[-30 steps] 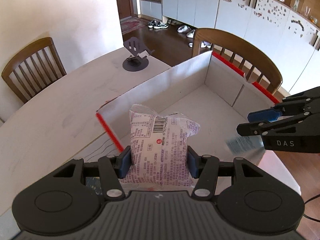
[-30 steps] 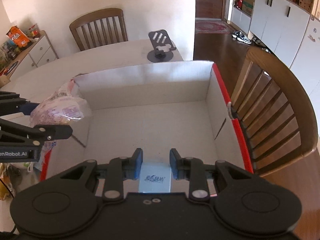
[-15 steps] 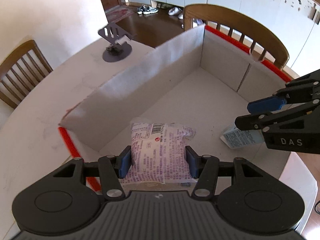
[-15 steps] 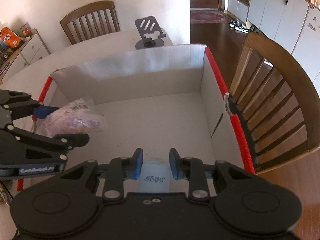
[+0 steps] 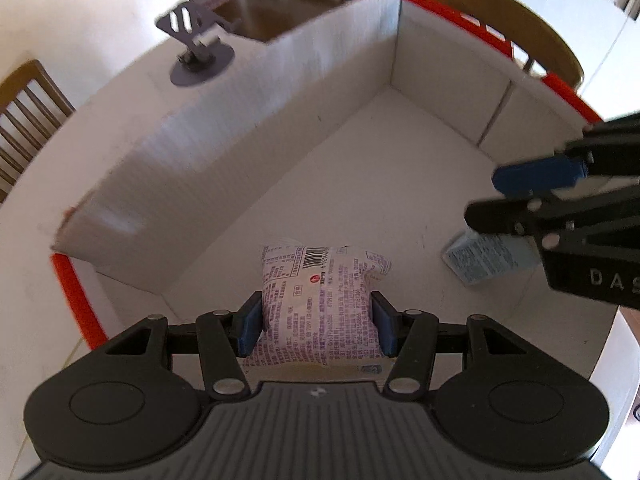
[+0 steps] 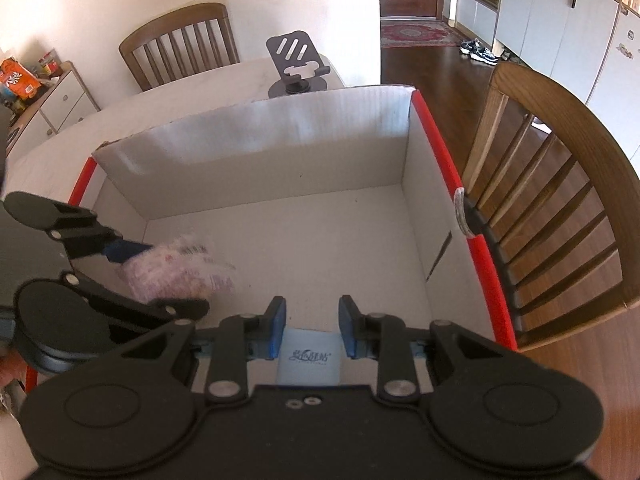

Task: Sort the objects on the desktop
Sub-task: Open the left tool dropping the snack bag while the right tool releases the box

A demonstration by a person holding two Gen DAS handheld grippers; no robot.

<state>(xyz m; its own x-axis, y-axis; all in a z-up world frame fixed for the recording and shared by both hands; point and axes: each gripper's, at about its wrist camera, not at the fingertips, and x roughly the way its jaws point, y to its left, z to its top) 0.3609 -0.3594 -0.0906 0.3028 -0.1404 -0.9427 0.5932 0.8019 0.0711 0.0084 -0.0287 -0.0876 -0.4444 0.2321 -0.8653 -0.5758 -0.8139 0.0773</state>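
Left gripper, black, blue-padded, hand-held: clenched on a puffy white snack packet with purple print and a barcode, pads pressing both flanks. Position: inside the large white cardboard box with red-edged rim, near-left corner, nose pointing steeply down; whether the packet's underside touches the box floor cannot be told.

Handling note, left: judged step is setting the packet down. Lower until the floor takes the weight, then part the pads evenly; the bag is soft and air-filled, so a drop from height may tip or roll it.

Right gripper, same pattern: grasping a small flat pale-blue packet with dark lettering, held low over the box floor at the near-right side, well apart from the snack packet.

Handling note, right: release flat, keeping clear of the left gripper's fingers; lift both straight up past the walls.

Outside the box, on the white table: grey metal phone stand, untouched.
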